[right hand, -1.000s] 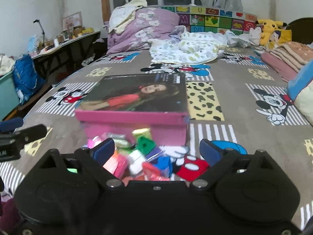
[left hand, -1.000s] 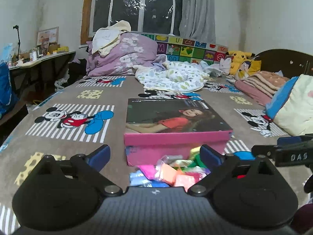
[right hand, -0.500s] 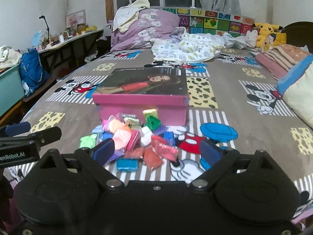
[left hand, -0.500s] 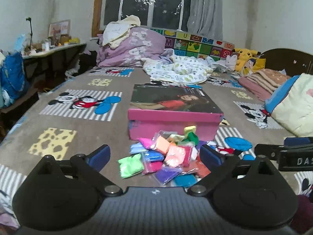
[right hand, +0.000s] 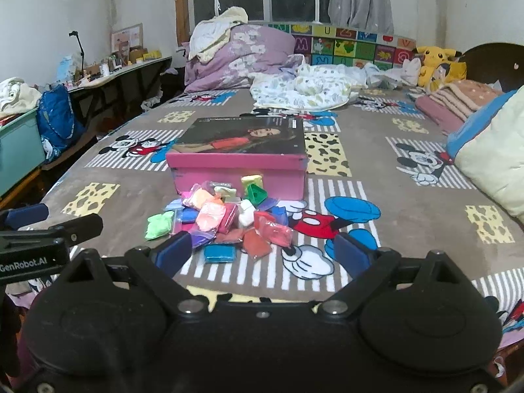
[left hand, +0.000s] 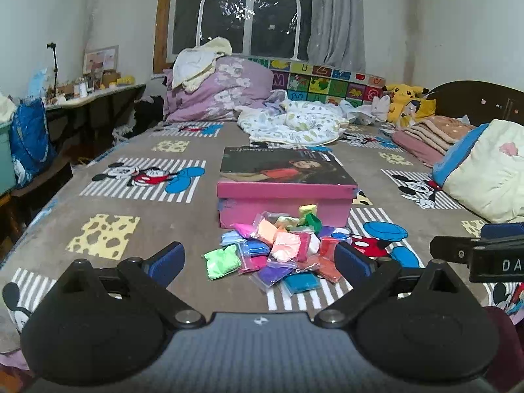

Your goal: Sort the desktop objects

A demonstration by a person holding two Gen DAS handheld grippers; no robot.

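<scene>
A pile of small coloured clay packets [left hand: 278,252] lies on the Mickey Mouse bedspread, in front of a closed pink box [left hand: 285,190] with a photo lid. A light green packet [left hand: 222,262] lies at the pile's left edge. The pile [right hand: 226,222] and the box [right hand: 239,157] also show in the right wrist view. My left gripper [left hand: 258,262] is open and empty, held back from the pile. My right gripper [right hand: 262,252] is open and empty, just short of the pile's near edge. Each gripper shows at the side of the other's view.
The bedspread [left hand: 108,235] covers a wide bed. Purple bedding [left hand: 216,91] and a floral quilt [left hand: 294,124] lie at the far end. Folded blankets and a cream pillow [left hand: 484,177] line the right side. A cluttered desk [left hand: 91,95] stands at the left.
Both grippers have pulled back and risen from the box, so the whole packet pile has come into view. Both stay open.
</scene>
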